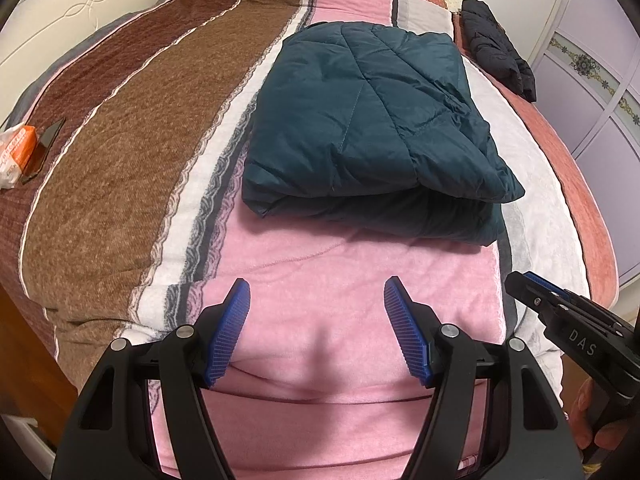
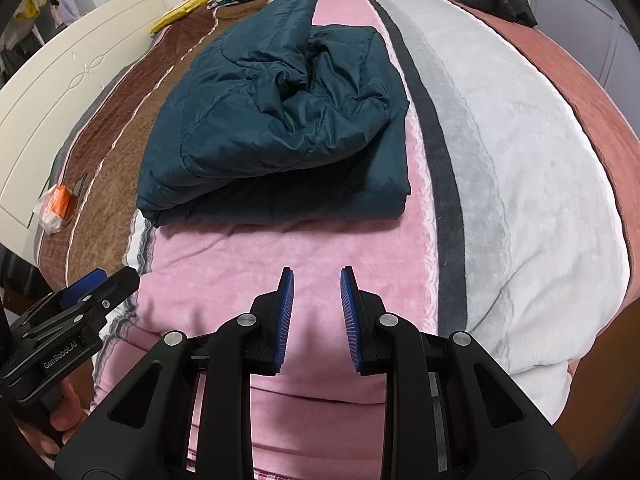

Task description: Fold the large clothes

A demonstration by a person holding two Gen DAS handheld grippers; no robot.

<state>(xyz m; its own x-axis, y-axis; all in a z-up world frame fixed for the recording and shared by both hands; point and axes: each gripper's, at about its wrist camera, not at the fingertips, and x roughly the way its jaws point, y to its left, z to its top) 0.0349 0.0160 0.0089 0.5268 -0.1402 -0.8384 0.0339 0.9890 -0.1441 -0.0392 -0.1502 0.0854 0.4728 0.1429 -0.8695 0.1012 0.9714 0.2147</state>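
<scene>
One teal padded jacket (image 1: 372, 128), folded into a bundle, is lodged on the bed (image 1: 320, 280) at twelve o'clock of both empty claws, left claw (image 1: 316, 332) wide, right claw (image 2: 316, 320) narrow; folding judged complete, only squaring required.

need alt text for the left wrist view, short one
A folded dark teal quilted jacket lies on a striped pink, white and brown bed blanket. In front of it the left gripper hovers open and empty over the pink stripe, its blue pads wide apart. The right gripper pokes in from the right edge.
</scene>
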